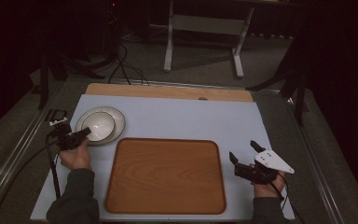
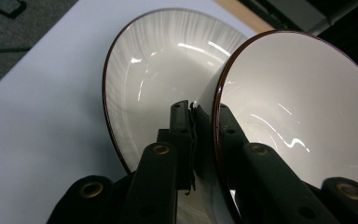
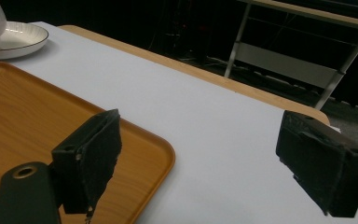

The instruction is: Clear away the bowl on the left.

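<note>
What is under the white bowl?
The white bowl sits on a white plate with a dark rim. The left gripper pinches the bowl's rim. The plate's middle is covered by the bowl, so anything there cannot be seen.

Lab-like recording space: black curtains (image 1: 340, 56), floor cables (image 1: 121, 65), bare workbench frame (image 1: 205, 28), covered table (image 1: 177, 116).

White bowl (image 1: 98, 125) on plate (image 1: 116, 122), rim pinched
</note>
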A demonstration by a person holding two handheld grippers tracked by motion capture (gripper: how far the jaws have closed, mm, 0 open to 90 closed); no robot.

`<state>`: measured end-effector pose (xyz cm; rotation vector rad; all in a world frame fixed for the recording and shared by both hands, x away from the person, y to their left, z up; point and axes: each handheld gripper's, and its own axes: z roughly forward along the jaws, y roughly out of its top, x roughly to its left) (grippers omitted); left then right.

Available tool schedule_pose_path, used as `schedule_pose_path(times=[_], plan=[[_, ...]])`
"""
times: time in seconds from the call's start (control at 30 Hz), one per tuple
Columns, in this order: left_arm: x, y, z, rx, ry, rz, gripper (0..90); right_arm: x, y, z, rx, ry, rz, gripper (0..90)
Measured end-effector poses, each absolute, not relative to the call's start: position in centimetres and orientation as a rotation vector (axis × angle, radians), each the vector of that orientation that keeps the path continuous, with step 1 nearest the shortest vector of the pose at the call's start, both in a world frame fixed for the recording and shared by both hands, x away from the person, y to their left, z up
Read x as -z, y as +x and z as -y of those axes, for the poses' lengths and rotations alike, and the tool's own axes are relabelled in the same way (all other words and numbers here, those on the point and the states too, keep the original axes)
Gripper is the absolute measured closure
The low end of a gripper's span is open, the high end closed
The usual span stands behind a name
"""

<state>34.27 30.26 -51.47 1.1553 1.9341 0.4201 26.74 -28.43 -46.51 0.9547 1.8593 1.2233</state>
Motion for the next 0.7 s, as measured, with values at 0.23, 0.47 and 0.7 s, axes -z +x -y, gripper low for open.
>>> schedule_pose_path(times=[0.23,0.47,0.7], plan=[[50.5,33.2,-30.2,-0.416,1.149,-1.873,82.0,46.5,26.7,28.5,-1.225,0.957,-1.856,13.8],[50.3,31.7,-30.0,-0.394,1.149,-1.834,81.9,46.4,26.7,28.5,-1.224,0.955,-1.851,14.0],[49.5,30.5,-29.7,-0.361,1.172,-1.763,81.9,46.4,26.7,28.6,-1.226,0.958,-1.844,14.0]])
